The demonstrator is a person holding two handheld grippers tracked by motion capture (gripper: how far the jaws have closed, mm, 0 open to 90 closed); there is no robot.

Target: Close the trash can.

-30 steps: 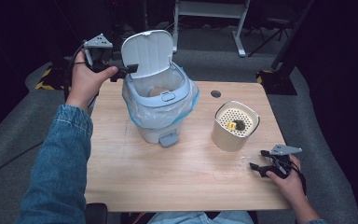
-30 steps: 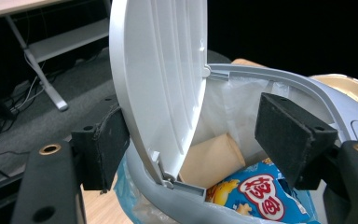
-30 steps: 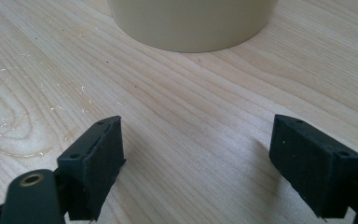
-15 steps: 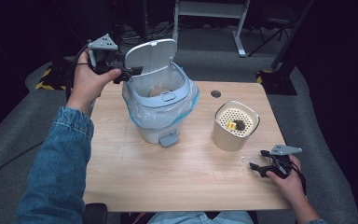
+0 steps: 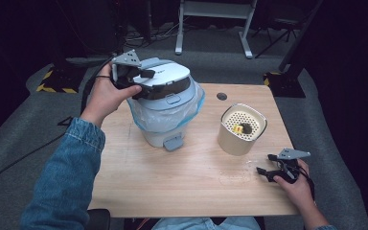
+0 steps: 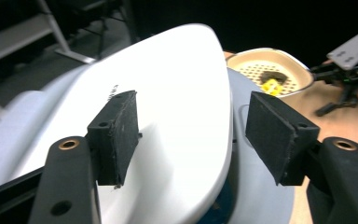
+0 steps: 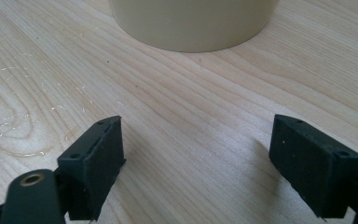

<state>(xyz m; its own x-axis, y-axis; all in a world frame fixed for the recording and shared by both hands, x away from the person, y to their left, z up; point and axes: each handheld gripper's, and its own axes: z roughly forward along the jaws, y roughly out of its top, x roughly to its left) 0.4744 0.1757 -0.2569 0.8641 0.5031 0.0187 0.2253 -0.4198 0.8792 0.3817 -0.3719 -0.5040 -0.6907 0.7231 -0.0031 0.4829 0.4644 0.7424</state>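
Left gripper (image 5: 146, 81) sits over the bin lid (image 5: 167, 76), jaws just been closing, lid edge between them, not clamped. Right gripper (image 5: 264, 173) released, resting on table (image 5: 172, 182) near beige canister (image 5: 242, 129).

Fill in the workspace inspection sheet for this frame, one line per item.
Surface: wooden table, faint smears near the front right.
Job's things: white bin with a plastic liner; its lid is nearly down.
Clutter: beige perforated container holding a small yellow piece.
Grippers: left gripper over the lid, jaws just closing, pads either side of the lid edge, no firm press seen; right gripper open, low over bare wood.
Cables: one trails from the left gripper off the table's left.
Surroundings: grey carpet, dark stands behind, yellow-black tape at the left.
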